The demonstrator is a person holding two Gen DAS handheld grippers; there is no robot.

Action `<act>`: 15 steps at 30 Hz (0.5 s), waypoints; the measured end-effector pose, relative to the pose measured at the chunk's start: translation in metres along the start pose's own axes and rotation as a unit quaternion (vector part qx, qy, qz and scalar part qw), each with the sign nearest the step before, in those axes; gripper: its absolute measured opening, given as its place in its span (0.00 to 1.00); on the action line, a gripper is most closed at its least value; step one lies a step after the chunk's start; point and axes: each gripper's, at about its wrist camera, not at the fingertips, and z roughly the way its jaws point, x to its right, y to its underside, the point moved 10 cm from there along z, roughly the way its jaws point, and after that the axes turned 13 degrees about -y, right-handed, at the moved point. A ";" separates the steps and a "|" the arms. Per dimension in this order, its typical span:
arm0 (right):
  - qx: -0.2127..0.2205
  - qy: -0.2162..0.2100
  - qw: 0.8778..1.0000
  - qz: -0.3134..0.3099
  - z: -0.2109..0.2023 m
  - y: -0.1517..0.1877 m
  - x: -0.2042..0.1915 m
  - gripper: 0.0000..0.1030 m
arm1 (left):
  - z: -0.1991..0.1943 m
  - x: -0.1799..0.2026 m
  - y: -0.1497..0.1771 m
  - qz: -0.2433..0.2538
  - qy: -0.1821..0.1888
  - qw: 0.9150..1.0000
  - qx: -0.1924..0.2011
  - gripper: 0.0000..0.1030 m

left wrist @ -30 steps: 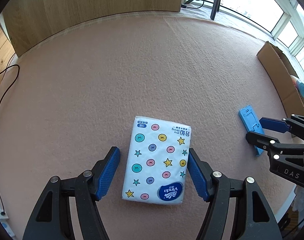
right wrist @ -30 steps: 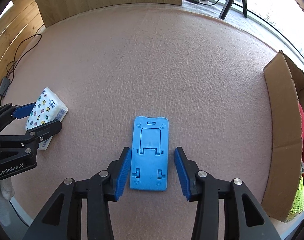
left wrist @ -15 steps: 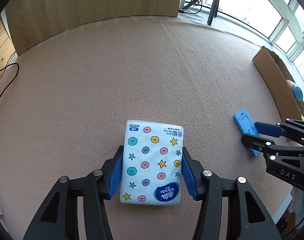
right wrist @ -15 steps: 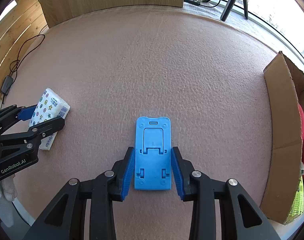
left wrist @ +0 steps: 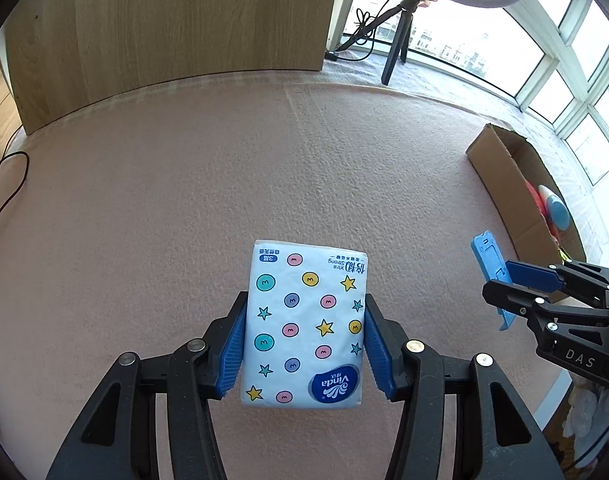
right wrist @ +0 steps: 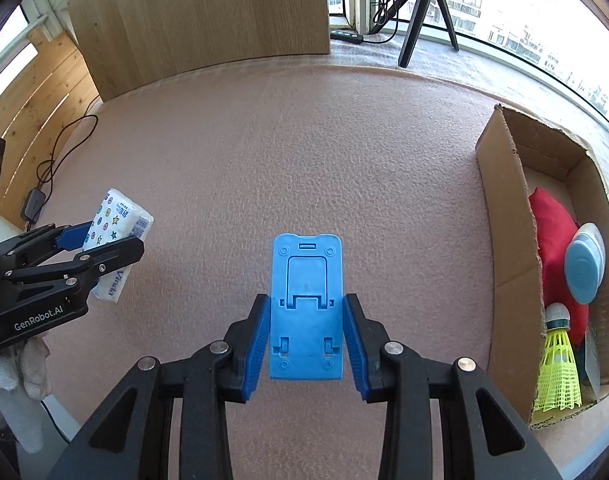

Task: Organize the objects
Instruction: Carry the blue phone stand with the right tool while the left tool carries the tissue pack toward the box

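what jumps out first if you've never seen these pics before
The tissue pack dotted with coloured spots and stars, clamped in the left gripper above the pink mat. Next, the bright blue phone stand pinched by the right gripper, and the cardboard box at the right edge.

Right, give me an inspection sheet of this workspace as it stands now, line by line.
Surface: pink felt mat, bare between the grippers.
Job's things: Vinda tissue pack and blue folding phone stand, each clamped and apparently raised off the mat; open cardboard box at the right.
Clutter: in the box, a red cushion, a blue-capped container and a yellow shuttlecock.
Grippers: left gripper shut on the tissue pack; right gripper shut on the phone stand.
Cables: black cable with an adapter off the mat's left edge; more at the tripod's foot.
Surroundings: wooden panel, black tripod, windows, a gloved hand.
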 end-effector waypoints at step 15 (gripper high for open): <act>0.087 0.030 0.995 0.048 -0.096 -0.007 0.080 0.32 | -0.022 0.125 -0.088 0.055 0.045 0.996 0.054 0.55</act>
